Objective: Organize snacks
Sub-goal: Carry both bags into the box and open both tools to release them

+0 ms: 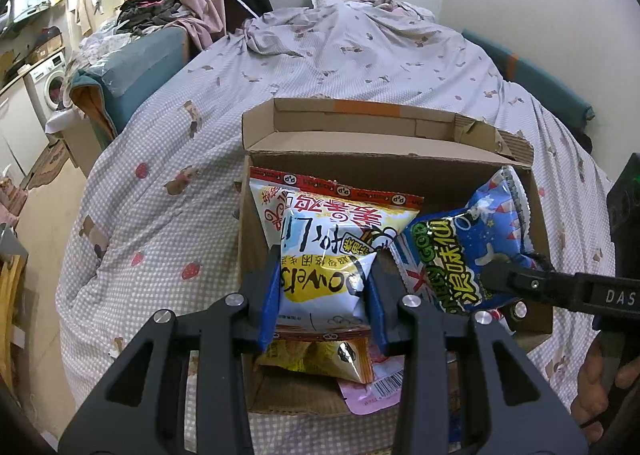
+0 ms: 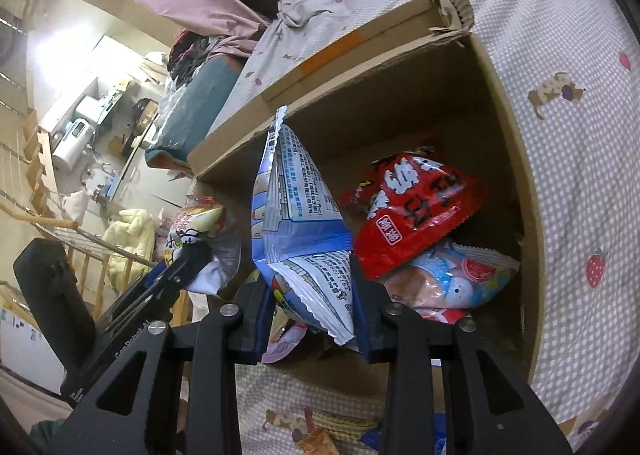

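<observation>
An open cardboard box (image 1: 360,159) sits on the bed and also shows in the right wrist view (image 2: 500,103). My left gripper (image 1: 324,295) is shut on a white and yellow snack bag (image 1: 324,251), held over the box's left part. My right gripper (image 2: 312,311) is shut on a blue snack bag (image 2: 296,223), held over the box; the same bag shows in the left wrist view (image 1: 464,251). Inside the box lie a red bag (image 2: 416,207), a pale blue and pink bag (image 2: 452,275), an orange bag (image 1: 320,359) and a pink packet (image 1: 372,391).
The bed has a checked sheet (image 1: 160,191) with dog and strawberry prints. A crumpled blanket (image 1: 340,35) lies at its far end. A teal cushion (image 1: 120,71) and piled clothes (image 1: 152,11) stand left of the bed. A washing machine (image 1: 48,83) is at far left.
</observation>
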Tool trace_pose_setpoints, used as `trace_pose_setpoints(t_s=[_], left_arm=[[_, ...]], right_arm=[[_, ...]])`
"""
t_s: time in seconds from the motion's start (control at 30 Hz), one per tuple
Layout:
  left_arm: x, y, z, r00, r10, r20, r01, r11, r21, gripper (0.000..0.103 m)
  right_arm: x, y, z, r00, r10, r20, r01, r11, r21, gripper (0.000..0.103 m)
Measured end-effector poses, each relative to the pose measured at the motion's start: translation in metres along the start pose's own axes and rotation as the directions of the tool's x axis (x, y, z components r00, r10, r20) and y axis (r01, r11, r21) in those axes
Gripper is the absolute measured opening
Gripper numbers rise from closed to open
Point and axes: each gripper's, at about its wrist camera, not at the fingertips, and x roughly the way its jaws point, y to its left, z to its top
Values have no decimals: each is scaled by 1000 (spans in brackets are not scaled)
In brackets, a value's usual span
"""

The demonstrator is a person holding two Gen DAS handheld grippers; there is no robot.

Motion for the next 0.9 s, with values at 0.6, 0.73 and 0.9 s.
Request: trace_pose_setpoints(t_s=[0.6, 0.73, 0.9], left_arm=[[1, 1, -2, 999, 0, -32, 0, 1000, -1, 36], [-3, 1, -1, 1000, 0, -18, 0, 1000, -3, 61], [-16, 0, -1, 1000, 8, 28, -7, 1000, -7, 89]], right_arm=[[-13, 5, 0, 998, 19, 63, -18, 1000, -24, 58], [-19, 14, 0, 997, 8, 77, -3, 998, -70, 59], [-24, 14, 1, 995, -19, 98, 27, 996, -87, 86]])
